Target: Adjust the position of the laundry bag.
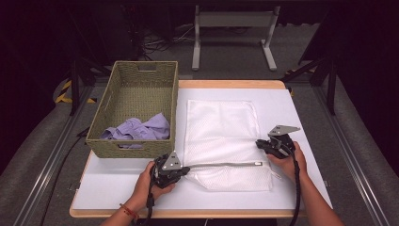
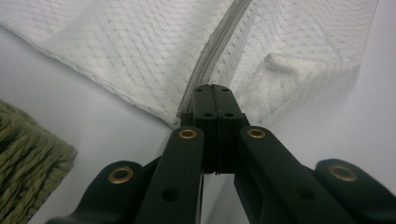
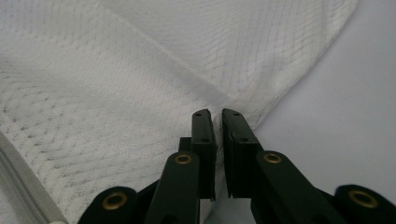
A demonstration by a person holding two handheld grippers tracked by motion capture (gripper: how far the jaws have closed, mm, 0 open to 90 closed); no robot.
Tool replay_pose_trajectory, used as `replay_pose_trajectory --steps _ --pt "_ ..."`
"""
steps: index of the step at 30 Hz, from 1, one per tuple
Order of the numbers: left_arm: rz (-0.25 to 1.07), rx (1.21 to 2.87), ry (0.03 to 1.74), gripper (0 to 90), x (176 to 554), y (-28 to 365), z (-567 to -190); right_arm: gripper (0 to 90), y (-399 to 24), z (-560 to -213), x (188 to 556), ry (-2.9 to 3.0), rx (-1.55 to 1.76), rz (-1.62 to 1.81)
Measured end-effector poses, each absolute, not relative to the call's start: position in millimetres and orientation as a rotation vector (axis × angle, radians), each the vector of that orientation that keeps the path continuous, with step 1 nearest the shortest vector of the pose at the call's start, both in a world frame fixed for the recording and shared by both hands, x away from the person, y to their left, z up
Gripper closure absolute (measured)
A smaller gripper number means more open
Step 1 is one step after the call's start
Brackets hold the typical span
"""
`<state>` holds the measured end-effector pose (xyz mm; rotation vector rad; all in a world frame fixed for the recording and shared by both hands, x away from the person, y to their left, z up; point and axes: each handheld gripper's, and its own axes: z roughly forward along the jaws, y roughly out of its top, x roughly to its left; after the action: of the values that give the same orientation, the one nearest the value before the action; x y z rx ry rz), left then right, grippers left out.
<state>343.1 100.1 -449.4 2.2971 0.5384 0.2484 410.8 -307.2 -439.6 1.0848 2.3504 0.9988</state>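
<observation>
I hold one gripper in each hand at the lower part of the high view. The white mesh laundry bag (image 1: 221, 141) lies flat on the white table top (image 1: 117, 188), centre of the frame, just right of the woven green basket (image 1: 136, 75). The basket stands at the upper left of the table and holds a crumpled lilac garment (image 1: 139, 129) at its near end.

Left gripper (image 1: 184, 169): positioned at the bag's lower left corner, lower centre of the high view. In the left gripper view the jaws stand pressed together, with no gap between the pads. They clamp the end of the grey zipper (image 2: 219, 46), which runs from the jaw tips toward the upper centre of that frame. The bag's mesh (image 2: 140, 42) spreads to either side of the zipper. A corner of the basket (image 2: 23, 158) shows at the lower left of that view.

Right gripper (image 1: 260, 142): positioned at the bag's right edge, right of centre in the high view. In the right gripper view the jaws stand almost together, with a narrow slot between the pads. A pinched fold of the bag's edge (image 3: 218, 109) enters that slot at the tips, and the fabric (image 3: 116, 93) gathers into creases that run to that point. The zipper (image 3: 23, 196) crosses the lower left corner of that view.

In the high view the zipper (image 1: 226, 164) runs as a straight grey line across the bag's lower part, from my left gripper toward the right edge.
</observation>
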Motion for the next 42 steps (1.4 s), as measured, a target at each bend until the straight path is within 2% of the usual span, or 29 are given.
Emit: replay_pose_trajectory --steps 8,15,21,28,31,35,36,38,41,42 --pt "0.289 2.297 0.552 89.7 342.7 111.5 -448.7 87.1 -294.2 -439.4 411.2 2.356 1.052 0.981" --pt "0.39 2.325 0.576 89.7 348.7 97.6 -449.0 87.6 -292.2 -440.1 426.2 2.31 1.088 0.967" --pt "0.466 2.335 0.615 89.8 353.5 105.5 -446.7 87.6 -284.3 -439.1 438.1 2.312 1.077 0.945" --pt "0.487 2.318 0.646 89.8 353.8 113.5 -444.9 87.9 -270.5 -440.3 451.3 2.299 1.086 0.954" --pt "0.452 2.264 0.716 89.7 358.8 115.0 -446.1 88.0 -265.6 -440.4 459.0 2.294 1.097 0.957" --pt "0.472 2.286 0.675 89.7 356.4 108.2 -447.0 86.8 -265.8 -439.4 463.7 2.29 1.12 0.949" --pt "0.464 2.279 0.667 89.6 356.1 109.2 -446.3 83.4 -266.3 -439.0 463.5 2.292 1.119 0.951" --pt "0.441 2.257 0.655 89.6 354.3 115.2 -444.3 69.7 -269.4 -435.3 461.7 2.291 1.112 0.966" --pt "0.406 2.246 0.635 89.0 348.3 121.2 -441.6 60.1 -276.6 -424.6 463.1 2.237 1.101 1.014" --pt "0.412 2.248 0.622 87.2 346.4 121.9 -441.2 60.8 -279.5 -421.3 467.6 2.221 1.13 1.032"
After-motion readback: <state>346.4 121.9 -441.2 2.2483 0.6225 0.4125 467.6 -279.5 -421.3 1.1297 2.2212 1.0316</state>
